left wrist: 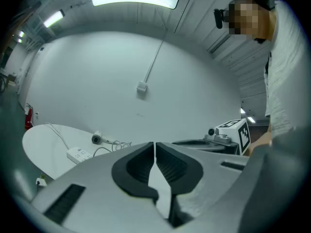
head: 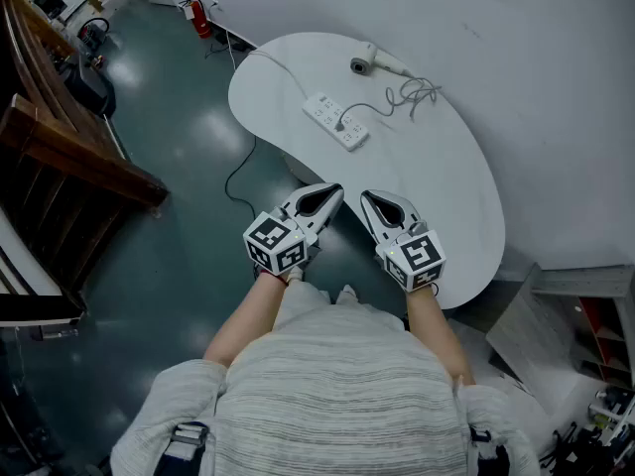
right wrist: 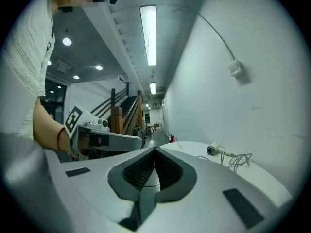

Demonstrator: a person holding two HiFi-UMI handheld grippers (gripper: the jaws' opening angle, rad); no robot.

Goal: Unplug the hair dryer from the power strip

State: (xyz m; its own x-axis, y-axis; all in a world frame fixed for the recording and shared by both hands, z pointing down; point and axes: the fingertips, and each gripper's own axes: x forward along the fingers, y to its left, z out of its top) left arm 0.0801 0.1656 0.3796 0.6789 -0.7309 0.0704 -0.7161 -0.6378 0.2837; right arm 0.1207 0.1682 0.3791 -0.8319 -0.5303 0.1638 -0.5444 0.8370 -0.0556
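We stand at the near edge of the white, kidney-shaped table [head: 446, 206] with both tongs closed on nothing. The left gripper [head: 334, 189] and the right gripper [head: 365, 196] hover side by side, well short of the work. The white multi-socket power strip [head: 335, 120] lies toward the table's far left edge, with the hair dryer's small dark plug [head: 340, 123] seated in it. The white hair dryer [head: 371, 60] rests at the far edge by the wall, its grey cord [head: 409, 94] looped loosely between the two. Our worry is that the strip looks light and unanchored, so a one-handed tug on the plug, or worse on the cord, could lift or drag it and pull the dryer along.
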